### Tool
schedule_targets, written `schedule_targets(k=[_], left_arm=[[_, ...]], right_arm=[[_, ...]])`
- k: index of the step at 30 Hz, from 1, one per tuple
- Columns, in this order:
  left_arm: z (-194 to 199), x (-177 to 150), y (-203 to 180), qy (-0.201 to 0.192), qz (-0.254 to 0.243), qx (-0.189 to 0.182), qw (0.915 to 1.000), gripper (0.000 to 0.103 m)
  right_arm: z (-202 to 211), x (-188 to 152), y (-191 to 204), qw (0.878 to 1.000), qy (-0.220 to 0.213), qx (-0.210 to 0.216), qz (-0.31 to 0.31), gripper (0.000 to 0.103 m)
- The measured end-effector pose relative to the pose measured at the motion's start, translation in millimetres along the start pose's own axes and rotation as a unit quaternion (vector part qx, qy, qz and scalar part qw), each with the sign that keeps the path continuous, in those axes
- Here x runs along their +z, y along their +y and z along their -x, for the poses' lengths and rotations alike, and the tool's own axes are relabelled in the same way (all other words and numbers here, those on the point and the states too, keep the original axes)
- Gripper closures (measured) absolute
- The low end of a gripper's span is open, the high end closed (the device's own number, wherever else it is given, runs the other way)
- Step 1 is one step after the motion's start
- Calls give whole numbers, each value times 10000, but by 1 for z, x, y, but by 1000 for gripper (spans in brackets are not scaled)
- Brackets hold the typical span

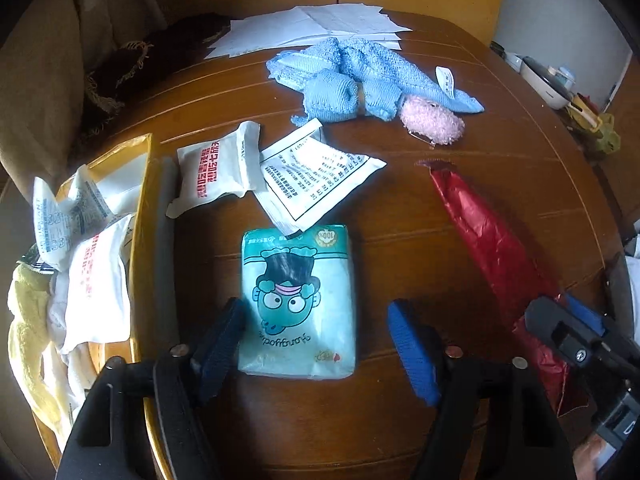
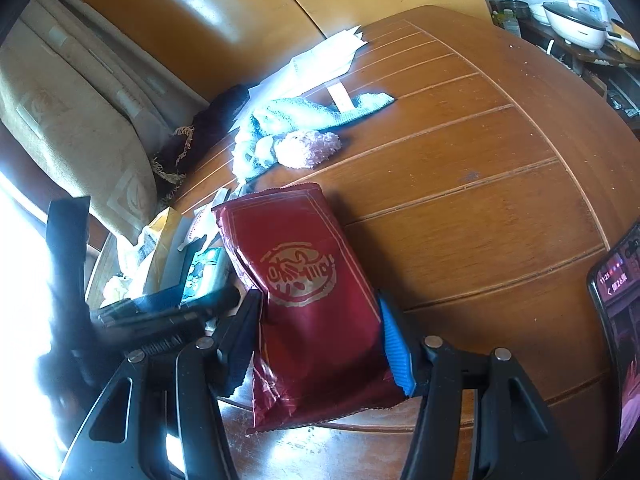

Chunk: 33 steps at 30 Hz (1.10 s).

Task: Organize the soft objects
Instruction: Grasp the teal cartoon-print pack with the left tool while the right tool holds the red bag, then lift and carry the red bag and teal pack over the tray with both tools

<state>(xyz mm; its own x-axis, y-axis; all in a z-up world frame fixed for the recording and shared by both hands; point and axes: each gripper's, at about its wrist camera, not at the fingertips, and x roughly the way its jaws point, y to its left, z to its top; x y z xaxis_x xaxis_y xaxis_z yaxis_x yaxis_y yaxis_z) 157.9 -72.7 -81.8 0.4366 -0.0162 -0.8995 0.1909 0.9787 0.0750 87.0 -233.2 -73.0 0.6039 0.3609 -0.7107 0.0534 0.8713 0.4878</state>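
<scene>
Two hand-held grippers are working over a round wooden desk (image 1: 460,216). The left hand-held gripper (image 1: 316,344) is pointing steeply down with its blue pads on either side of a teal tissue pack (image 1: 298,304) printed with a cartoon face; the left pad is lying against the pack's edge while the right pad is standing clear of it, so the jaws are standing wide and not yet pressing on it. The pack is lying flat on the desk, just right of a yellow box (image 1: 140,216) that is holding white sachets and a pale yellow cloth (image 1: 28,320). Beyond the pack, a white packet with red print (image 1: 214,168) and a white printed sachet (image 1: 320,180) are lying near each other. Farther back, a blue knitted cloth (image 1: 352,80) is lying bunched, with a pink fluffy piece (image 1: 432,120) touching its right side and white paper sheets (image 1: 316,28) behind it.

The right hand-held gripper (image 2: 320,344) is gripping a red foil bag (image 2: 308,292), both pads touching its sides, the jaws partly closed around its width. The bag is resting on the desk, tilted away toward the cloth. A phone (image 2: 620,320) with a lit screen is standing at the right edge.
</scene>
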Motion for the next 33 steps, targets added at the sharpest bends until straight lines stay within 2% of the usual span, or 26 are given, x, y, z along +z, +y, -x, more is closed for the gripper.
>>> schedule_targets(k=[1,5,7,12,16,21,26,31,33], left_arm=[[3,-3,-3,-27,-67,14,10000,48],[11,-17,-11,-20,-210,58,9998,51],[15,-22,-9,56,-197,-104,9997,51],[19,-35,-8,170,-246,-222,9993,46],[19,-36,-6,79,-31,-265,9996,44],[23,-43,-4,-45,25,-246,9997,53],[33,-47,12,-71,431,-880,9952,58],[48,-51,28,-239,812,-1443,9859,58],[54,-52,31,-299,854,-1553,9837,58]], right_arm=[[0,0,0,10000,-3,-23,1,47],[0,-1,2,10000,-4,-82,-1,46],[0,-1,2,9999,-11,-107,12,46],[0,-2,5,9997,-44,-236,78,46],[-2,-2,10,9991,-51,-370,182,46],[-3,-6,20,9956,1,-658,673,44],[-1,-16,32,9909,-64,-915,987,48],[2,-16,24,9961,-82,-619,619,52],[5,-16,23,9971,-109,-570,497,55]])
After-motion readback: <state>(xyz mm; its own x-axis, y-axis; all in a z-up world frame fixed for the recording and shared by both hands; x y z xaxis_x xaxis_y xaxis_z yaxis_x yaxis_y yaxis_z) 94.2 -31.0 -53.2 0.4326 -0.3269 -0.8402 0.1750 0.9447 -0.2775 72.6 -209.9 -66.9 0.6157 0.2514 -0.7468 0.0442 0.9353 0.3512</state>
